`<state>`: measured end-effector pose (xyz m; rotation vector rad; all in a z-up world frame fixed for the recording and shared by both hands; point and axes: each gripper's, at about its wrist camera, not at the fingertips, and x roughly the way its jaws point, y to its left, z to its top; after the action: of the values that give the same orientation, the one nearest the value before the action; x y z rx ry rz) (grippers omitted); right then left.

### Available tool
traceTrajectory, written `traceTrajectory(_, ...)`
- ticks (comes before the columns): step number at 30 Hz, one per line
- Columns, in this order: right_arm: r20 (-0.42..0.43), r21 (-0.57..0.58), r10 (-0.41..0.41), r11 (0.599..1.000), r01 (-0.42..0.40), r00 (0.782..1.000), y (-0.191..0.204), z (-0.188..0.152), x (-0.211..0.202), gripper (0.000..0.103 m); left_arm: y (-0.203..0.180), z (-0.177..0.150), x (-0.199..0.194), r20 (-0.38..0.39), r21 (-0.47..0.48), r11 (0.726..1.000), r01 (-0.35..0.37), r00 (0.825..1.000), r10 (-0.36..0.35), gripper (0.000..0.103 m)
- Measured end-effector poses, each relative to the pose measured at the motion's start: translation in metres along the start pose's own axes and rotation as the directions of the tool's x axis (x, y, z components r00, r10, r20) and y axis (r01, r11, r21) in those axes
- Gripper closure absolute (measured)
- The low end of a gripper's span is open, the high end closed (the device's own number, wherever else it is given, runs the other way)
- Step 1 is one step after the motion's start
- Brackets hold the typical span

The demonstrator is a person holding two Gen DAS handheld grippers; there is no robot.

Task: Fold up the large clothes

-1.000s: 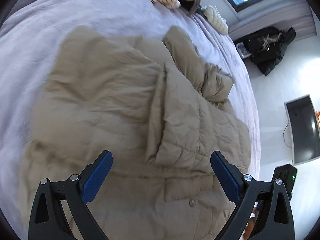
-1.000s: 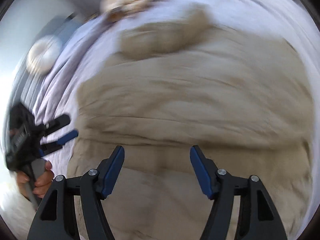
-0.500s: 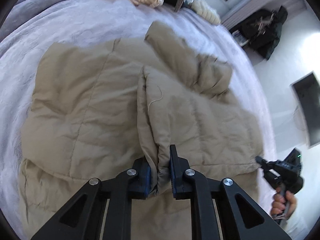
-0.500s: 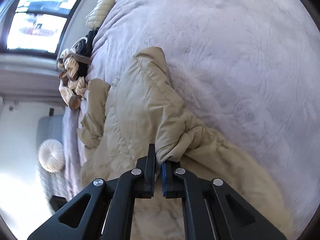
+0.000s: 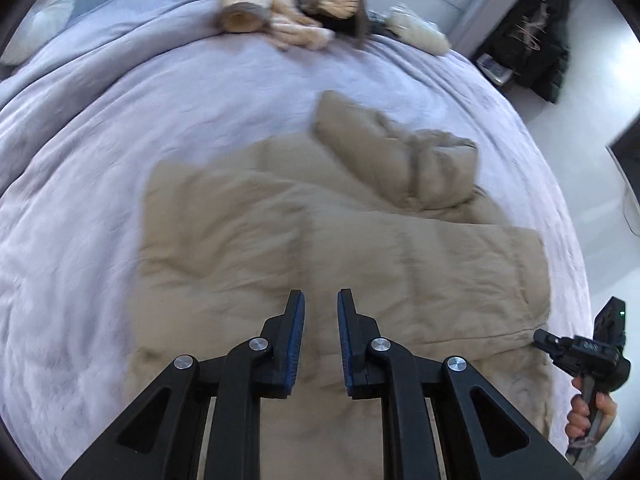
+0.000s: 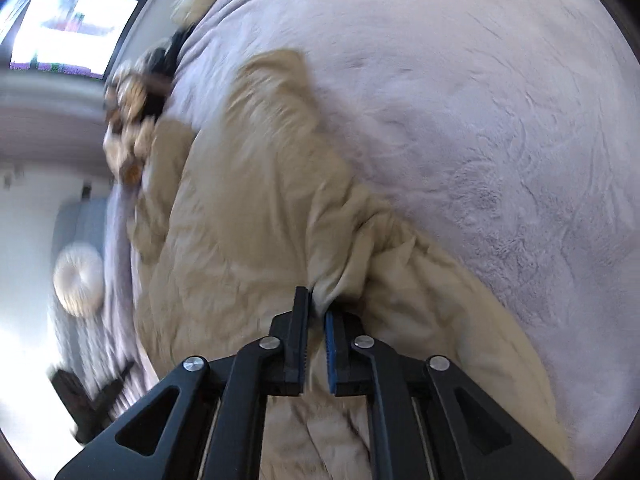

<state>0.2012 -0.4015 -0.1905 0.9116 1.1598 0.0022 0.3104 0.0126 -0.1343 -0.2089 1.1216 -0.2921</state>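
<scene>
The left gripper (image 5: pixel 321 312) is seen in its own view with the blue-padded fingers (image 5: pixel 296 332) set a narrow gap apart and nothing caught between them; beige fabric shows through the gap. Below and ahead of it a beige quilted puffer jacket (image 5: pixel 304 240) is spread on a lavender bed cover (image 5: pixel 100 160), with one panel laid across the body and a crumpled sleeve (image 5: pixel 404 160) bunched at the far right. At the far edge of the bed a pile of tan and dark knitted items (image 5: pixel 288 12) is seen, blurred. Dark clothes (image 5: pixel 532 52) lie heaped on the floor at upper right. At the lower right edge the right gripper (image 5: pixel 580 352) is seen held in a hand (image 5: pixel 588 416), its tip at the jacket's edge.

In the right wrist view the right gripper (image 6: pixel 316 308) is nearly closed, and a gathered fold of the jacket (image 6: pixel 260 216) is pinched at the fingertips. The jacket is stretched from there toward the upper left, over the bed cover (image 6: pixel 480 100). A round cream cushion (image 6: pixel 78 280) and a bright window (image 6: pixel 72 12) are seen at the left, both blurred.
</scene>
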Motion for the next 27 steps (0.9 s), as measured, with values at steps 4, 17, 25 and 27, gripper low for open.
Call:
traceTrajectory(4,-0.002,-0.197,0.086,0.977,-0.085,0.996,0.033,-0.002,-0.031,0.043,-0.017,-0.001,0.04,-0.039,0.033,0.994,-0.105,0.994,0.106,0.086)
traceTrajectory(17,0.097,0.269,0.267,0.921,-0.283,0.959,-0.04,0.119,0.031,0.088,-0.003,-0.004,0.077,-0.089,-0.012,0.991,-0.136,0.987,0.135,0.086)
traceTrajectory(25,0.093,-0.069,-0.097,0.992,0.103,0.991,0.003,0.134,0.047,0.089,-0.012,-0.004,0.088,-0.092,-0.024,0.992,-0.124,0.988,0.121,0.086)
traceTrajectory(27,0.121,-0.023,-0.092,0.995,0.095,0.988,0.001,0.132,0.038,0.089,-0.014,-0.003,0.087,-0.094,-0.004,0.991,-0.131,0.987,0.13,0.086)
